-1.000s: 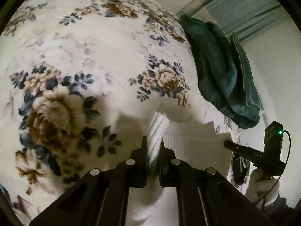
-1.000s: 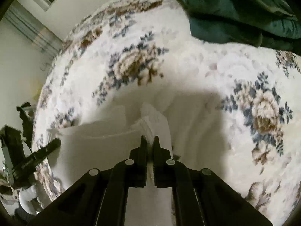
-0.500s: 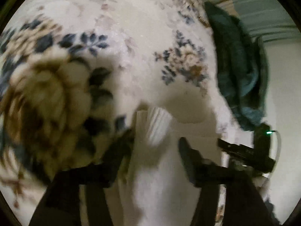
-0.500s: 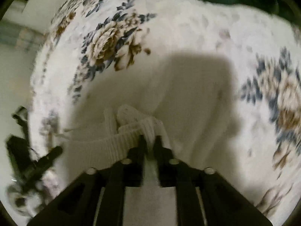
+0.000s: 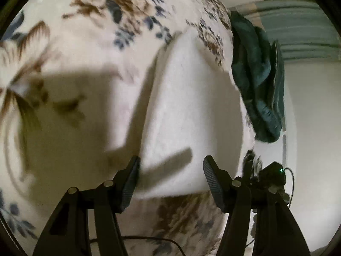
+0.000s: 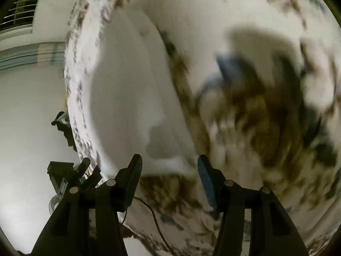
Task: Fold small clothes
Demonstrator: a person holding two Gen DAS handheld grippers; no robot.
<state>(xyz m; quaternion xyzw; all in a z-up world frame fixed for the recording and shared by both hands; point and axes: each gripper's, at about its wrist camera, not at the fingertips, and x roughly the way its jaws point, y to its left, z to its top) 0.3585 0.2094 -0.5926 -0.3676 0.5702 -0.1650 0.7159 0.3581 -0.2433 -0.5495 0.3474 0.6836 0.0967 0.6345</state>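
We hold both grippers over a soft, fuzzy blanket (image 5: 81, 111) printed with brown and blue flowers. On it lies the white garment (image 5: 191, 111), a long smooth-looking panel of pale cloth with a straight near edge and a raised fold line along its left side in the left view. It is flat on the blanket, free of both tools.

The left gripper (image 5: 171, 179) has its jaws apart, with nothing between them; its ribbed black pads (image 5: 210, 177) hang above the garment's near edge without touching it. The right gripper (image 6: 169, 177) has just been opening and its jaws also stand apart and empty, above the near corner of the garment (image 6: 132, 98), which is badly smeared by motion blur in that view, so we cannot make out its weave.

A crumpled dark green cloth (image 5: 257, 85) sits at the far right edge of the blanket, just beyond the garment's far corner. A thin black cable (image 5: 149, 240) runs across the blanket below the left tool. In the left view the other gripper (image 5: 270, 177) shows at the right with a small green light. Past the blanket we see a pale wall (image 5: 315, 111) and a barred window (image 6: 21, 10).
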